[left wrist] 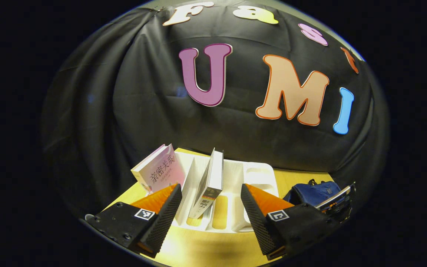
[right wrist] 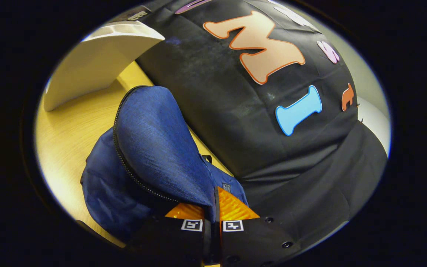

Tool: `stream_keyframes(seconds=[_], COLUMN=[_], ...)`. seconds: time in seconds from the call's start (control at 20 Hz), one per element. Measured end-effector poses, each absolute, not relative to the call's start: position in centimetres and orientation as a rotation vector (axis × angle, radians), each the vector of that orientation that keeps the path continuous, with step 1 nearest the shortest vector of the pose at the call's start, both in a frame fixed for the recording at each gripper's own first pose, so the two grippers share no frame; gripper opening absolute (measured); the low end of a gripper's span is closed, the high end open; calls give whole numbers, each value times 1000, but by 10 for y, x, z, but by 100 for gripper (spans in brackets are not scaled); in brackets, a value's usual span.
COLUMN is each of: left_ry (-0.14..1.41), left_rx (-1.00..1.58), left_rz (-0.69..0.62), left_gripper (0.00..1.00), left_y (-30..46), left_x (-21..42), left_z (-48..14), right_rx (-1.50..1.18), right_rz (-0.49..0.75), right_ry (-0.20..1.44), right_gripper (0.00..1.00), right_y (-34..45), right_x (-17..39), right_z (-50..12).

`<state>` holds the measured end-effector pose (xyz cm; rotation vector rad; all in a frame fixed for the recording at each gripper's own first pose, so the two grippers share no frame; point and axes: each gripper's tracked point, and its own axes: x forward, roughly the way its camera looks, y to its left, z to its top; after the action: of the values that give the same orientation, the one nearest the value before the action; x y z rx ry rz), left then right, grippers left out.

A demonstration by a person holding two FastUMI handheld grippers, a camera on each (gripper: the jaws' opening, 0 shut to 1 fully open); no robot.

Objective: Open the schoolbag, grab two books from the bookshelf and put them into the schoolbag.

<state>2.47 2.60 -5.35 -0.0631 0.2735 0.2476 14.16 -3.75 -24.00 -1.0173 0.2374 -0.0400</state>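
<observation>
two grippers: the left gripper has its fingers spread apart with nothing between them, aimed at the bookshelf; the right gripper has its fingers clenched on a fold of the schoolbag flap, lifting it.
near, right fingers: the pinch sits at the flap's very edge, beside the zipper. judged risk: thin cloth could slide out and the flap fall over the mouth of the bag.
schoolbag: blue, on the yellow worktop, close against the booth cloth. in the left gripper view the schoolbag lies to the right of the shelf, well apart from the books. whether the mouth gapes enough for a book cannot be told.
near, left fingers: the middle book stands between them, farther on, not touched.
bookshelf: white bookshelf with slotted dividers. the middle book leans in its slot; a push on its spine rather than a squeeze could tip it flat.
farther, pink book: tilts outward at the shelf's left end, just beyond the left finger; a sideways drift could knock it off.
</observation>
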Motion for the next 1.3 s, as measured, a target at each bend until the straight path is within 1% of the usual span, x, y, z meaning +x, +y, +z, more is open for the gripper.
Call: stream_keyframes(seconds=[0.05,0.1,0.2,0.25,0.3,0.35,0.4,0.5,0.55,0.6,0.85,0.9,0.95,1.15,1.2,1.25,1.3], left_ry=[277,281,300,308,318,327,326,341,358,380,594,636,688,852,887,911,943], left_rx=[-65,-67,-51,-35,-18,-2,6,21,32,41,57,57,61,32,8,-25,-60], left_rz=[244,242,230,224,214,200,175,132,120,112,107,117,126,103,91,80,80], left_gripper=[93,93,92,92,92,91,92,89,87,87,85,83,81,74,74,68,66], left_y=[26,29,31,33,33,32,29,22,23,24,36,40,45,49,47,45,45], left_x=[29,35,46,52,59,65,74,87,94,100,115,116,115,112,110,111,110], left_z=[-54,-52,-52,-51,-51,-50,-47,-44,-46,-48,-85,-92,-101,-125,-128,-131,-132], right_rx=[-1014,-1009,-998,-993,-986,-981,-974,-951,-941,-930,-908,-903,-897,-884,-884,-886,-887], right_rz=[-43,-47,-53,-57,-60,-64,-70,-84,-91,-96,-102,-99,-95,-86,-83,-80,-76], right_ry=[237,236,237,235,232,230,226,225,224,223,214,217,218,218,218,218,218], right_gripper=[4,6,6,7,6,7,6,4,6,4,4,6,4,4,4,4,4], right_y=[-39,-40,-42,-42,-43,-43,-45,-49,-51,-53,-58,-59,-59,-60,-61,-60,-61], right_x=[143,144,144,144,146,147,149,153,154,156,156,156,155,154,154,154,152], right_z=[-237,-235,-230,-227,-224,-221,-216,-207,-203,-199,-186,-186,-186,-182,-182,-180,-180])
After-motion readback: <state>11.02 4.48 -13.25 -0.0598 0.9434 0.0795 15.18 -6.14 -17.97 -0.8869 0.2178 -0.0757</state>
